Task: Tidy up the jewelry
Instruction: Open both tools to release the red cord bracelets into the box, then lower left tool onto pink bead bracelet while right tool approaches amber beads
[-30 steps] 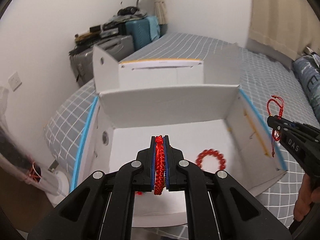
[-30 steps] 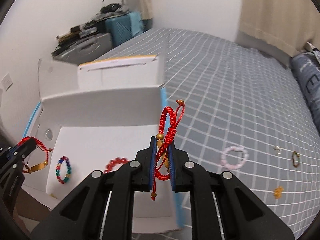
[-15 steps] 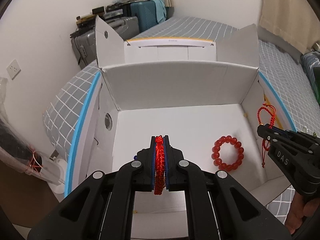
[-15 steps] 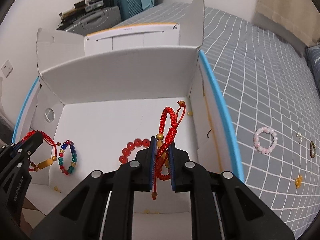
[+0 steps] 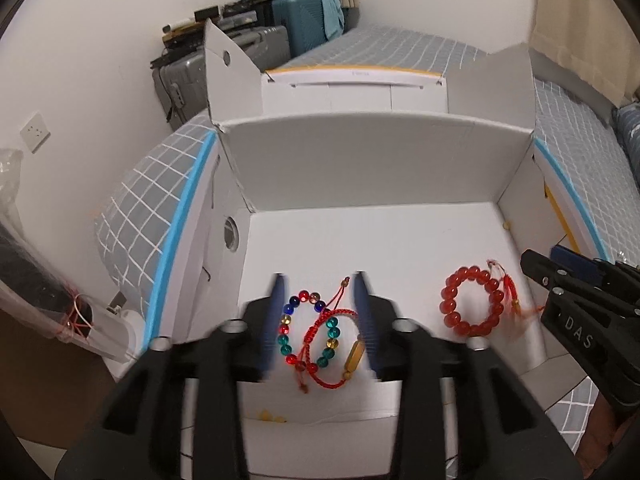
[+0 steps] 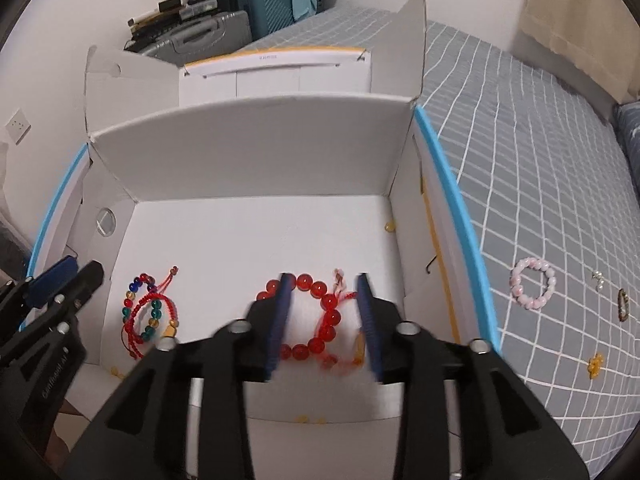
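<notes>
Both claws are seen opening above the box (image 5: 372, 168): left claw (image 5: 320, 320) over a red cord (image 5: 320, 344), right claw (image 6: 326, 316) over red beads (image 6: 308, 320); nothing is gripped.

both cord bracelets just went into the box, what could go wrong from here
The red cord bracelet lies across the multicolour bead bracelet; they could tangle, and lifting one may drag the other. The second red cord bracelet, blurred, overlaps the red bead bracelet likewise. With both sets of jaws opening, the left gripper and right gripper hang close above and could snag a cord.
</notes>
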Demonstrator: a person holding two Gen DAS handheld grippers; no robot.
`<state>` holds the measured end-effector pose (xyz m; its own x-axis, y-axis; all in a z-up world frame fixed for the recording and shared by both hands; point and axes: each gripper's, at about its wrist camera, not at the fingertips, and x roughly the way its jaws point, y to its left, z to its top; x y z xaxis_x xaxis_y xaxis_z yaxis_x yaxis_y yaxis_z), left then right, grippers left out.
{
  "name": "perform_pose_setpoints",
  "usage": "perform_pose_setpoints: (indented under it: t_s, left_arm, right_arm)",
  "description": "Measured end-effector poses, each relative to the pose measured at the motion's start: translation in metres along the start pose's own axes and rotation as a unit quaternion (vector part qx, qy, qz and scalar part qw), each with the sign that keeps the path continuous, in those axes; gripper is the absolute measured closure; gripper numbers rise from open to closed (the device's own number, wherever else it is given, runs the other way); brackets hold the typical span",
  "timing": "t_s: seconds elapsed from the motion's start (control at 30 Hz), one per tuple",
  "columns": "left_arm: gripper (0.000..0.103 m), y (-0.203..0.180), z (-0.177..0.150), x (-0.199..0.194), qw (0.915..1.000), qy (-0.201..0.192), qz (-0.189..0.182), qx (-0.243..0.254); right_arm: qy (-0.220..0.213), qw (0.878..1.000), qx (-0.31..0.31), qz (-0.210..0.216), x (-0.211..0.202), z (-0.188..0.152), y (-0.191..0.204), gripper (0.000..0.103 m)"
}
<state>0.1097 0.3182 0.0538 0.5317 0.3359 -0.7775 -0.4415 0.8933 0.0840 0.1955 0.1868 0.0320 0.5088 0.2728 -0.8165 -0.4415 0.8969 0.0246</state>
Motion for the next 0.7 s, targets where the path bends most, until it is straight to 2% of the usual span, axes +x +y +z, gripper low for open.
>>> perform_pose_setpoints:
  t_s: [0.03, 0.1, 0.2, 0.47, 0.6, 0.7]
  left_arm:
    - [0.058, 0.000, 0.000, -0.003, 1.0000, -0.003, 0.001, 0.000]
    - [0.046, 0.000, 0.000, -0.008, 1.0000, -0.008, 0.001, -0.001]
    - [0.038, -0.002, 0.000, -0.019, 0.9997, -0.023, 0.001, 0.002]
    - [0.024, -0.018, -0.001, -0.050, 0.9983, -0.054, -0.023, 0.009]
    - [0.014, -0.039, -0.001, -0.067, 0.9965, -0.074, -0.035, 0.019]
    - [0.012, -0.059, -0.001, -0.077, 0.9945, -0.088, -0.047, 0.032]
  right_arm:
    - [-0.005, 1.000, 0.002, 0.001, -0.003, 0.001, 0.000, 0.055]
    - [-0.013, 1.000, 0.005, 0.000, -0.011, 0.002, -0.004, 0.043]
    - [-0.029, 0.999, 0.010, -0.008, -0.023, 0.003, -0.011, 0.031]
    - [-0.074, 0.996, 0.024, -0.047, -0.061, 0.000, -0.046, 0.009]
    - [-0.086, 0.994, 0.031, -0.063, -0.077, -0.008, -0.072, 0.007]
    - [-0.091, 0.992, 0.044, -0.076, -0.090, -0.017, -0.100, 0.007]
